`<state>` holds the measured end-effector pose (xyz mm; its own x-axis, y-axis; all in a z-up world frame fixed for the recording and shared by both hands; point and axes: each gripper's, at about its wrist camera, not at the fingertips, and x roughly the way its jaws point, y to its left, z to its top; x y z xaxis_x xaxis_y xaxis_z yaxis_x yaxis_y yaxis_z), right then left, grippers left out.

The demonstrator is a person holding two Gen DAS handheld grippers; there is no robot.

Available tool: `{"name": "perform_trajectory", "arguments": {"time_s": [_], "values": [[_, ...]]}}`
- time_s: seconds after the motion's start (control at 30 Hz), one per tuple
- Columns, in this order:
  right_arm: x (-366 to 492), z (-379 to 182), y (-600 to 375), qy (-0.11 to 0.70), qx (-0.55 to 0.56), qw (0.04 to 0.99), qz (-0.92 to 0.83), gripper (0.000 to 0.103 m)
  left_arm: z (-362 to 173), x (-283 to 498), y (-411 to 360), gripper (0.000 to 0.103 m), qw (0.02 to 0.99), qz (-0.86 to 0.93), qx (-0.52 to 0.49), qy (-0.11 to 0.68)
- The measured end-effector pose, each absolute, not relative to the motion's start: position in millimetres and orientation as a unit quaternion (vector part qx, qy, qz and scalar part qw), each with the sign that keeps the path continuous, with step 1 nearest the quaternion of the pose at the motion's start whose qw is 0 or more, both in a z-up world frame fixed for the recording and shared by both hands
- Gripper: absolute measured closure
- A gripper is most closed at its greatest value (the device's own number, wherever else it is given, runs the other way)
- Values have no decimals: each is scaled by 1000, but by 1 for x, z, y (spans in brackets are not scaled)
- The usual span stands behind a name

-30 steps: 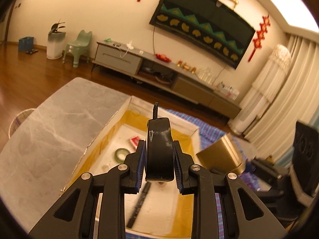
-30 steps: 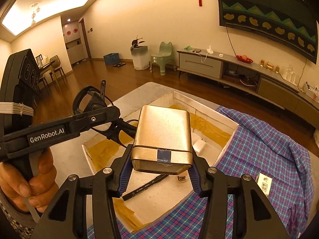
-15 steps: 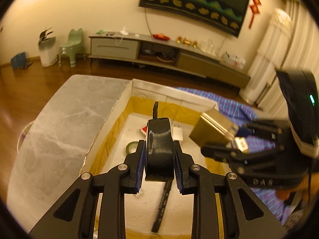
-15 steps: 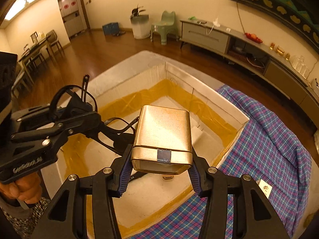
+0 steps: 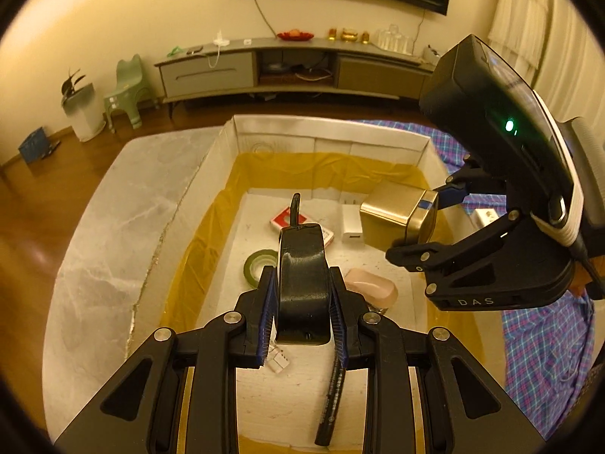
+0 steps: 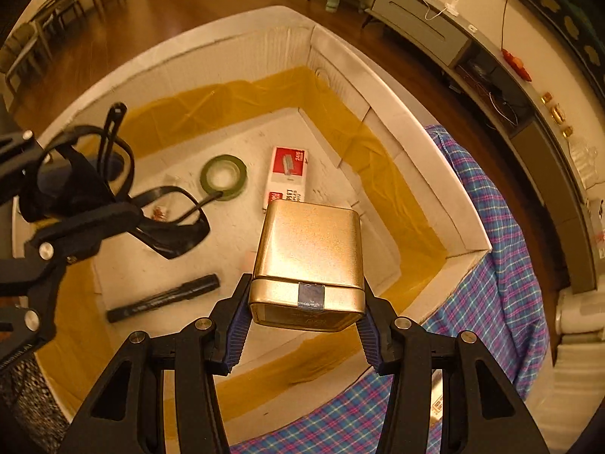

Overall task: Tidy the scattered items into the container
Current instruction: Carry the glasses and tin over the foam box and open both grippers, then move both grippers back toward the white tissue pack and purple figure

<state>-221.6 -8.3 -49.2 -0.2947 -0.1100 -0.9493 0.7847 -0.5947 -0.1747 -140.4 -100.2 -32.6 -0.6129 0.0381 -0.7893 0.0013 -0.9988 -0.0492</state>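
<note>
1. We see the white container (image 6: 397,113), lined with yellow tape, sitting on a grey table (image 5: 113,227) beside a plaid cloth (image 6: 503,249). On its floor lie a green tape roll (image 6: 224,177), a red-and-white staple box (image 6: 288,174) and a black marker (image 6: 163,298).
2. Our left gripper (image 5: 302,314) is clamped on a black strap-like item (image 5: 302,283), held upright above the container floor; the roll and the marker lie under it.
3. Our right gripper (image 6: 306,335) has its pads pressed on a gold tin (image 6: 308,261), a blue tape patch on its lid seam. The tin hangs over the container's inside, near the wall next to the cloth.
4. Only the left wrist view shows a pink soap-like bar (image 5: 372,289) and a white charger (image 5: 351,221); in the right view the tin covers that area.
5. Only the right wrist view shows the black item's loops and thin bands spreading out over the floor.
</note>
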Motion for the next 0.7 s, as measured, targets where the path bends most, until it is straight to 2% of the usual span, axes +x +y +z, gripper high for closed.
{"name": "perform_trajectory", "arguments": {"time_s": [0.07,0.17,0.2,0.47,0.7], "values": [[-225,-55,-8,337,511,300,-732,51,-38,-143,-100,75,13,892,-451,-26],[-230,-57,-6,339,506,293,-737,51,-42,-143,-100,58,10,887,-461,-28],[-231,-57,-6,339,504,289,-740,50,-42,-143,-100,57,7,887,-461,-29],[-227,-43,2,316,477,276,-773,50,-24,-141,-120,57,2,892,-443,-92],[-201,-11,26,240,431,302,-816,48,7,-124,-133,56,2,902,-409,-141]]}}
